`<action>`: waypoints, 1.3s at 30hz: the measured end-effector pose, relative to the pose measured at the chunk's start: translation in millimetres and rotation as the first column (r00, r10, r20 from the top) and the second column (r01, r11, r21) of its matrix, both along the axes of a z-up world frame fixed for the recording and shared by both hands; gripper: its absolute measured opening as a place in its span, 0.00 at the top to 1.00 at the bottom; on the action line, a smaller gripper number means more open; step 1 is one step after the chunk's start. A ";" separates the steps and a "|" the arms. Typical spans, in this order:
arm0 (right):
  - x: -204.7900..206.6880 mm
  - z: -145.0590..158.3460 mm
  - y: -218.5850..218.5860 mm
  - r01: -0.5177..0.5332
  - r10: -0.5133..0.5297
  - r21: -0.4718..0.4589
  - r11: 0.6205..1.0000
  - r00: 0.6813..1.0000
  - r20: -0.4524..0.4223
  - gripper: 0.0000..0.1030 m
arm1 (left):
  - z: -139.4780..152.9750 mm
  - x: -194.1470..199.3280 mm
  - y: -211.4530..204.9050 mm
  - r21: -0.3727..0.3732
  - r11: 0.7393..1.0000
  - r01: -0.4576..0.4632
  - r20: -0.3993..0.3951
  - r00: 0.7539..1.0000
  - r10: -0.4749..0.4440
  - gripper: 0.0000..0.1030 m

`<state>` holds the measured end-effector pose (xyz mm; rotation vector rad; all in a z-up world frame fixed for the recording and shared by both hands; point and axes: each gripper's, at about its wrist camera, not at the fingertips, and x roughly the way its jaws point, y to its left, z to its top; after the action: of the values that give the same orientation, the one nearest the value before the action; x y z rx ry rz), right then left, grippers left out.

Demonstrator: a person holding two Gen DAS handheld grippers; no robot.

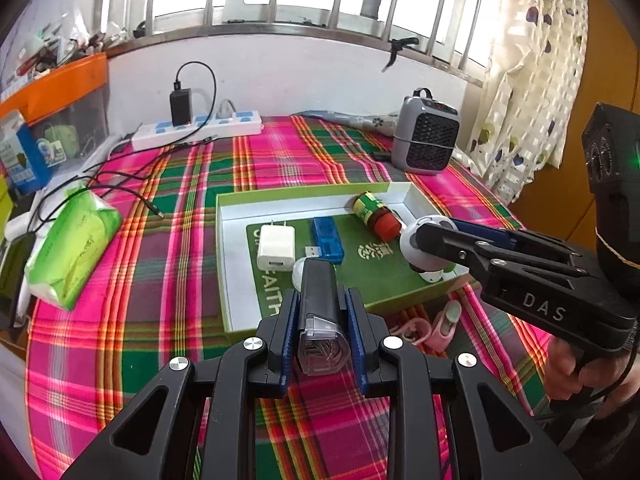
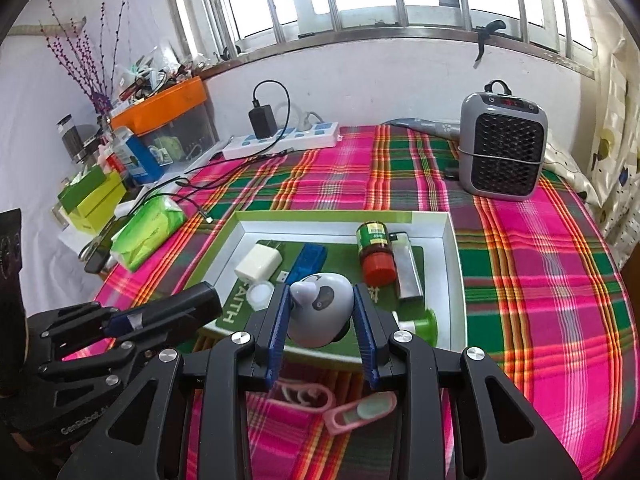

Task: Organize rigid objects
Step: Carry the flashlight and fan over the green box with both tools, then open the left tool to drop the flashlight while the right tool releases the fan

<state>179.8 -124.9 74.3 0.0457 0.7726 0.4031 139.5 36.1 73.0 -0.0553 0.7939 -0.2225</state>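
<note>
The left tool [image 1: 320, 320] clamps a black flashlight [image 1: 320, 312] lengthwise. The right tool [image 2: 322, 320] grips a grey panda toy [image 2: 320, 308]. Both hover over the green tray [image 2: 456, 264], apparently ready for placement beside the collected items.

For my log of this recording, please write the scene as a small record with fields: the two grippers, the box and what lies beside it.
left gripper: shut on black bicycle lamp with clear lens
right gripper: shut on round grey and white panda toy
shallow green cardboard box: holds white wall charger, blue USB stick, green bottle with red cap, silver lighter
outside box: pink clip on plaid tablecloth
</note>
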 end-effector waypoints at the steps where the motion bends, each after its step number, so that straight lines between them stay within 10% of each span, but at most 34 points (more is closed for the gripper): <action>1: 1.9 -0.3 -0.2 0.001 -0.001 -0.002 1.000 1.000 -0.002 0.68 | -0.4 1.2 -0.1 0.001 1.000 -0.001 0.000 1.000 0.001 0.78; 39: 70.8 -44.4 13.6 -0.042 0.036 -0.054 0.998 0.993 -0.115 0.68 | -45.8 57.7 7.2 0.024 0.998 -0.066 -0.110 0.992 0.068 0.78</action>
<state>250.6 -111.3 29.9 0.0008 0.8978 0.4180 197.2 43.3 27.1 -0.0757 0.9036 -0.1488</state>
